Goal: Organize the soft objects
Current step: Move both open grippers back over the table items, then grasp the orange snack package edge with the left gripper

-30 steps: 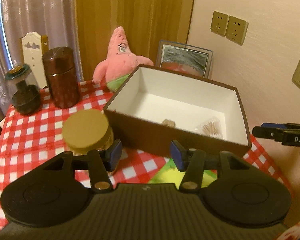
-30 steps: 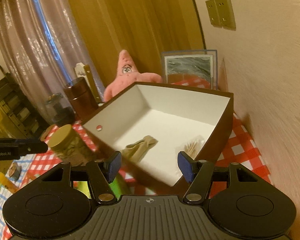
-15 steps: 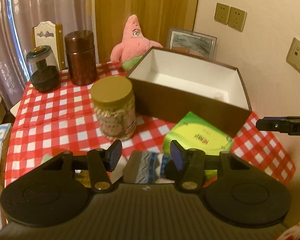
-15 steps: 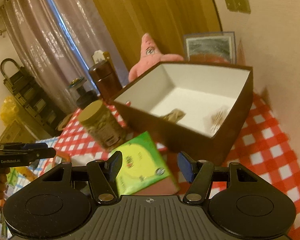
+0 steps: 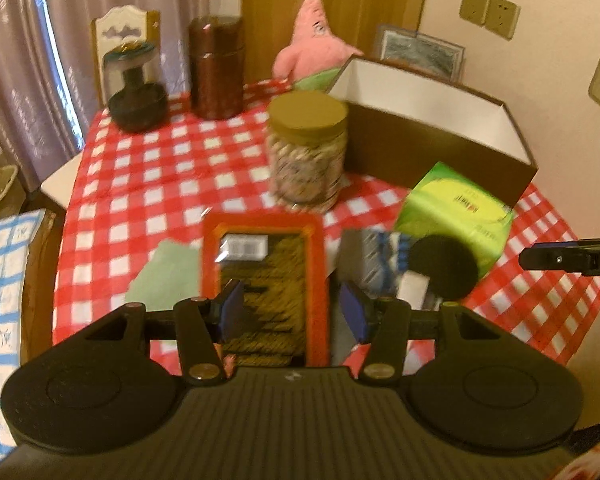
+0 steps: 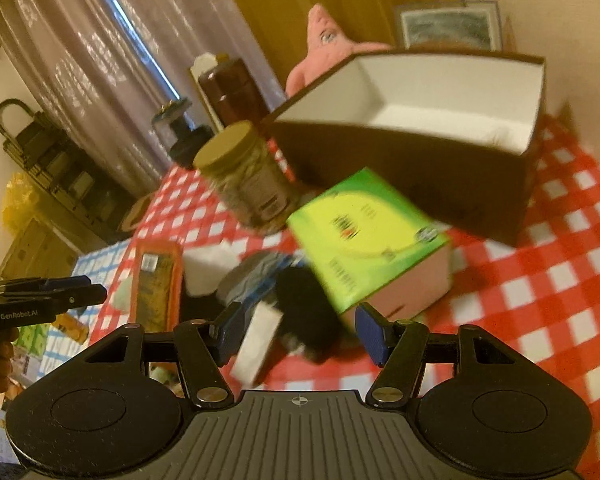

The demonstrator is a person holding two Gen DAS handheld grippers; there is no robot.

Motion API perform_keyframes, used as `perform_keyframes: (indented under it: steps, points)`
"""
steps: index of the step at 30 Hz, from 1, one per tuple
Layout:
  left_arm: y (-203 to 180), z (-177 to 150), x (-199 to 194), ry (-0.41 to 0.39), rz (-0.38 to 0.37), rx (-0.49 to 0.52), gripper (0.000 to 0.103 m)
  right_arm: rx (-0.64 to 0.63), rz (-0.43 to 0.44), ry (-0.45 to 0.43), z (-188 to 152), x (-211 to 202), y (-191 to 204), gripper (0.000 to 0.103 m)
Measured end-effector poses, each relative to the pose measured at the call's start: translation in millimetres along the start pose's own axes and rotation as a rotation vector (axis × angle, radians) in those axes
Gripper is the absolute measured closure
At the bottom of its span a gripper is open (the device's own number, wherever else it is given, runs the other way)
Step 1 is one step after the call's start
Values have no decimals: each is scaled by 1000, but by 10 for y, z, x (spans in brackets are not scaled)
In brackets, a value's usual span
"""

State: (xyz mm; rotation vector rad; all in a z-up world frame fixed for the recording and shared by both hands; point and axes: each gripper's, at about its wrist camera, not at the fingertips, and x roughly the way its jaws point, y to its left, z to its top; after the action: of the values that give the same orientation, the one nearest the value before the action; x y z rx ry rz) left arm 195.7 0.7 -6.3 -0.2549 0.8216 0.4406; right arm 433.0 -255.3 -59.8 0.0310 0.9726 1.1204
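A brown box with a white inside stands at the back right of the checked table; its rim shows in the right wrist view too. Behind it sits a pink starfish plush. Nearer lie a grey-blue striped cloth, a black soft round thing and a pale green cloth. My left gripper hangs open above an orange-edged packet, gripping nothing. My right gripper is open over the black soft thing and a white block, holding neither.
A green tissue pack leans in front of the box. A gold-lidded jar, a brown canister and a glass jar with a dark base stand further back. A picture frame leans on the wall. Blue-checked fabric lies left.
Both grippers have drawn back from over the box toward the table's near edge. The packet, the cloths and the black thing have come into view beneath them. The jaws stay as wide.
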Motion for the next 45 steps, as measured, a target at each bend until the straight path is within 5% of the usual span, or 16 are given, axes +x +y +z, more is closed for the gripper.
perform_keyframes:
  steps: [10, 20, 32, 45]
  points:
    - [525, -341, 88, 39, -19, -22, 52, -8, -92, 83, -328, 437, 452, 42]
    - [828, -427, 440, 89, -98, 8, 52, -24, -165, 115, -469, 849, 836, 69]
    - [1032, -307, 792, 128, -202, 21, 53, -52, -184, 141, -406, 1371, 1100, 70]
    - [994, -273, 803, 124, -362, 31, 64, -38, -176, 163, -410, 1552, 1101, 70]
